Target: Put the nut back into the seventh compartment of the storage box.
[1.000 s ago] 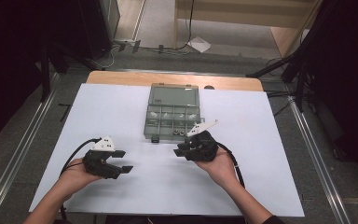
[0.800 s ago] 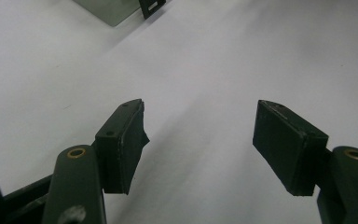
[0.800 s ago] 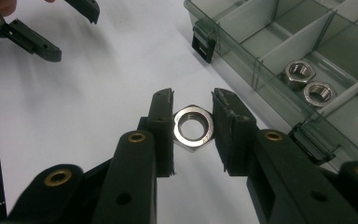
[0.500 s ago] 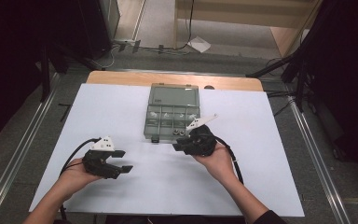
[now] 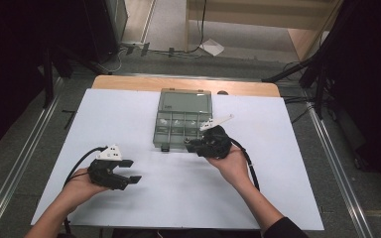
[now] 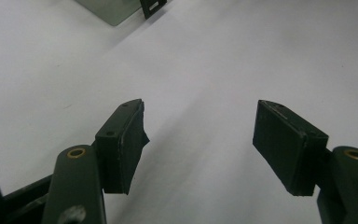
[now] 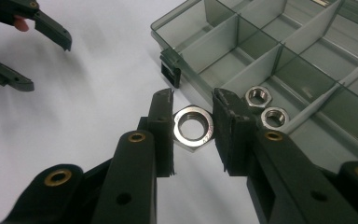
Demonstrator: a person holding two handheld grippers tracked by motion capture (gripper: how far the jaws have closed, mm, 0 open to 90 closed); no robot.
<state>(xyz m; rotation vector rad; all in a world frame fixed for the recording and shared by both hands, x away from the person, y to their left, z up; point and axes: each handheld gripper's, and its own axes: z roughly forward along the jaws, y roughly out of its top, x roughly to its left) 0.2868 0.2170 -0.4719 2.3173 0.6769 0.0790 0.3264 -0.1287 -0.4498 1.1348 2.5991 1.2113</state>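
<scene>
My right gripper (image 7: pixel 193 122) is pinching a big shiny nut (image 7: pixel 193 127) between its two pads. I hold the nut just in front of the near edge of the grey box (image 7: pixel 279 60), close to the box's black clip (image 7: pixel 170 69). Two smaller nuts (image 7: pixel 265 107) lie inside the box, in the pocket nearest to my big nut. My left gripper (image 5: pixel 129 171) sits well away from the box, to its left and nearer to me, over the white table (image 5: pixel 278 198). Its jaws are wide apart with nothing in them.
</scene>
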